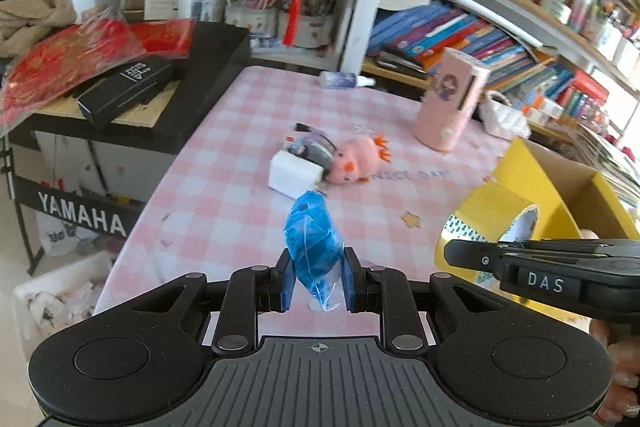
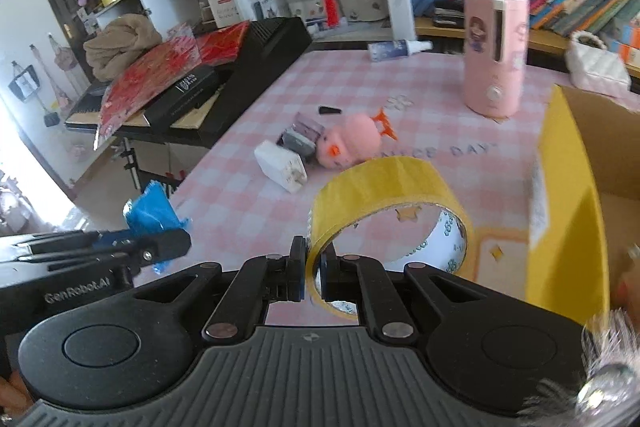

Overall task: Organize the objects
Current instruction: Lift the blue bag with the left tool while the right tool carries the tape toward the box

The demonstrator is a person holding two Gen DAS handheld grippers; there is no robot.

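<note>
Two grips loaded, both clear of the desk, box on the right.

Left wrist view: left gripper [image 1: 318,281] jaws clenched on blue plastic packet [image 1: 314,241], long axis running up and away from the jaws, above the pink checked desk [image 1: 224,163]. Yellow cardboard box [image 1: 532,179] lies to its right, past the right gripper's finger and the tape; charger [image 1: 292,173] and pink plush [image 1: 354,159] lie ahead on the desk.
Right wrist view: right gripper [image 2: 313,275] jaws pinch the wall of yellow tape roll [image 2: 384,187], ring axis roughly level. Box [image 2: 568,227] wall sits just right of the roll, so the right hand looks nearer and likely drops first; the left must cross over.
</note>
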